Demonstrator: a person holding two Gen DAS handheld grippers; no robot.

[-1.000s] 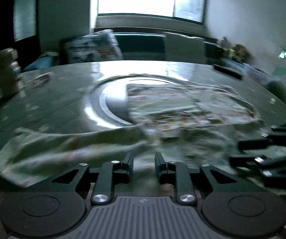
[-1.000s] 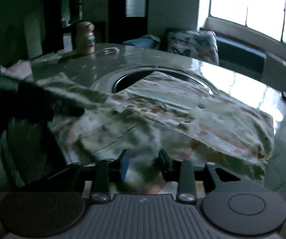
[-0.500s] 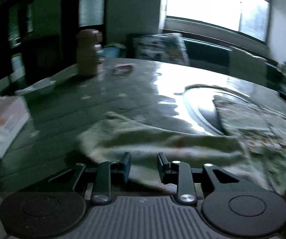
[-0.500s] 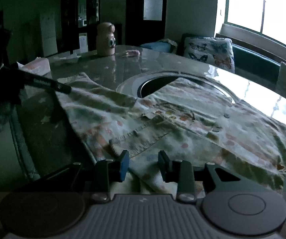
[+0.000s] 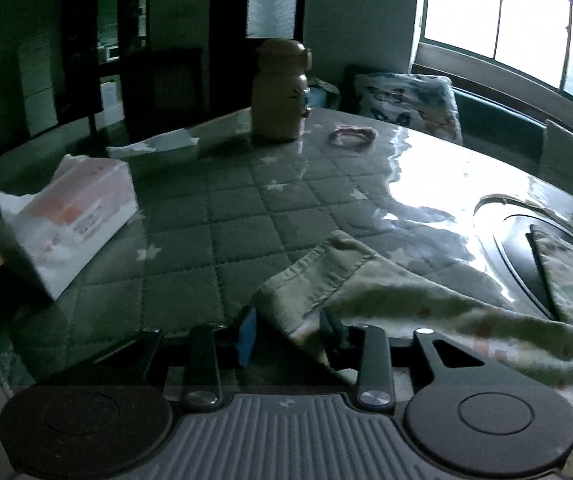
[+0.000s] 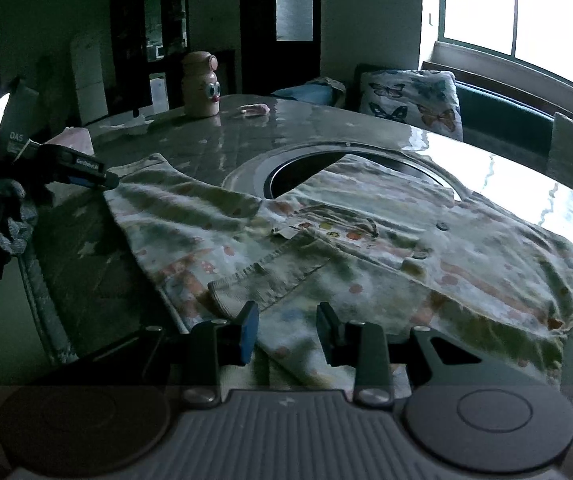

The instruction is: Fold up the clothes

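Garment [image 6: 366, 248] lying spread over round table [image 5: 226, 216], covering its centre ring | left gripper [image 5: 290, 330] opening, sleeve cuff [image 5: 314, 276] lying between its jaws | right gripper [image 6: 286, 328] part open, hem between jaws, grip unclear | tissue pack [image 5: 74, 216], bottle [image 5: 280, 88] standing beyond

This is a home, a dim dining or living room. A large round worktop [image 6: 506, 168] carries a quilted, star-patterned cover under a glossy clear sheet, with a round turntable [image 6: 246, 168] at its middle. A butterfly-print cushion [image 6: 410, 98] leans on a dark bench seat [image 6: 502, 112] under a bright window [image 6: 526, 12]. A toy-faced bottle [image 6: 200, 84] and a tissue pack [image 5: 74, 216] stand on the worktop, and a child's printed garment [image 6: 366, 240] lies spread there. Behind are dark cabinets [image 6: 154, 40] and a white fridge [image 6: 88, 80].
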